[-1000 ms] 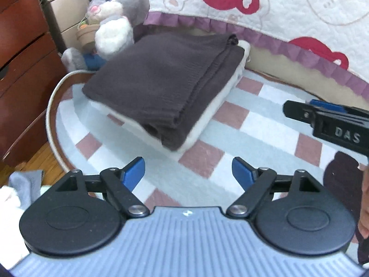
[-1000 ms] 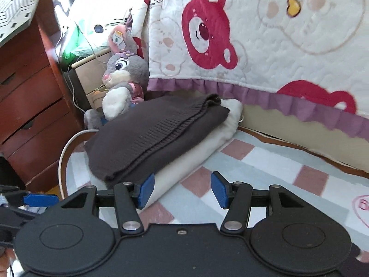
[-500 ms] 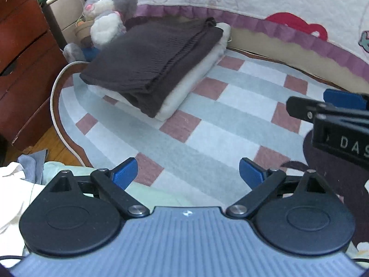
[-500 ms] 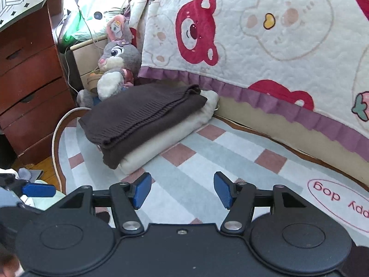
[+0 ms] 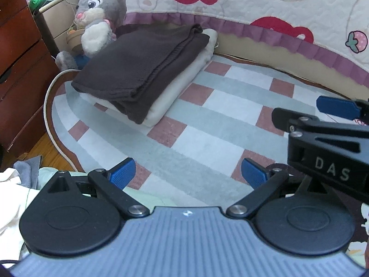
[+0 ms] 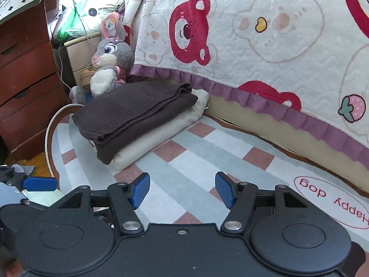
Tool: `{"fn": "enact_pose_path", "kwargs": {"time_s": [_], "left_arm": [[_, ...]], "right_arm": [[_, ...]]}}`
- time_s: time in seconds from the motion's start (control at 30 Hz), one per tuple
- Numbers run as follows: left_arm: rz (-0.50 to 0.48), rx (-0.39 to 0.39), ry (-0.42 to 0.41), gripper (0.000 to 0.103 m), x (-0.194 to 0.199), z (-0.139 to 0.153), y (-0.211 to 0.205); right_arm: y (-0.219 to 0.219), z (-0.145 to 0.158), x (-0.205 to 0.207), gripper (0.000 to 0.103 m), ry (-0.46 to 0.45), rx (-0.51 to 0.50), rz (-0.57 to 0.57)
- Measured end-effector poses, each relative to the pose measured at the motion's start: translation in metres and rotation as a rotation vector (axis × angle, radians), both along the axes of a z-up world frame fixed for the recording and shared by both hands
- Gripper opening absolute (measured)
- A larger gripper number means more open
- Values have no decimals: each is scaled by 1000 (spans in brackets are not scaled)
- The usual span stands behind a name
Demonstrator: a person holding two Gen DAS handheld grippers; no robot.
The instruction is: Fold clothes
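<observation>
A folded dark brown knit sweater (image 5: pixel 143 69) lies on top of a folded cream garment (image 5: pixel 182 87) at the far left of the checked rug (image 5: pixel 219 120). The stack also shows in the right wrist view, brown sweater (image 6: pixel 138 108) over cream garment (image 6: pixel 161 136). My left gripper (image 5: pixel 188 175) is open and empty, held above the rug well short of the stack. My right gripper (image 6: pixel 182 190) is open and empty too, and it shows at the right of the left wrist view (image 5: pixel 322 124). Unfolded white and pale green cloth (image 5: pixel 13 198) lies at the lower left.
A grey plush rabbit (image 6: pixel 108 64) sits behind the stack. A red-brown wooden dresser (image 6: pixel 25 87) stands at the left. A bed with a bear-print quilt (image 6: pixel 265 37) runs along the back. A white cable (image 5: pixel 49 115) follows the rug's left edge.
Both grippers have pulled back from the folded stack, which now lies farther away. Both stay open and empty. The loose cloth at the lower left has come into view.
</observation>
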State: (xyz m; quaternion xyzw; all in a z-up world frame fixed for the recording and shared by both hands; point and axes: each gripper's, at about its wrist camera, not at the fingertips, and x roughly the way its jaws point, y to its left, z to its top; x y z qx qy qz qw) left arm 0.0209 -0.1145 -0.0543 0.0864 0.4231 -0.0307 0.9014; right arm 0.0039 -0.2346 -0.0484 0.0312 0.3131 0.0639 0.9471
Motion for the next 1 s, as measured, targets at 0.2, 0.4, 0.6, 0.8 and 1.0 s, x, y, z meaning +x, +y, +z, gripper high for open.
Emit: {"fn": "enact_pose_path", "kwargs": {"time_s": [0.2,0.4,0.6,0.8,1.0], "left_arm": [[21,2,1,100,-1,3,0],[20,9,-2,100,-1,5,-1],[15,-23,13,103,-1,3,-2],[28,-27,23,103,-2,0,0],[28,-22,29,103,-1,-1,2]], "right_arm": [[-1,3,-3,68,0,3,-2],[-2,7,-5,68,-4,-9,-13],[-4,6,-5,68,5,5,-25],[-6,4,-6,68,13,6,-34],[-5,3,-6,68,22,2,-29]]}}
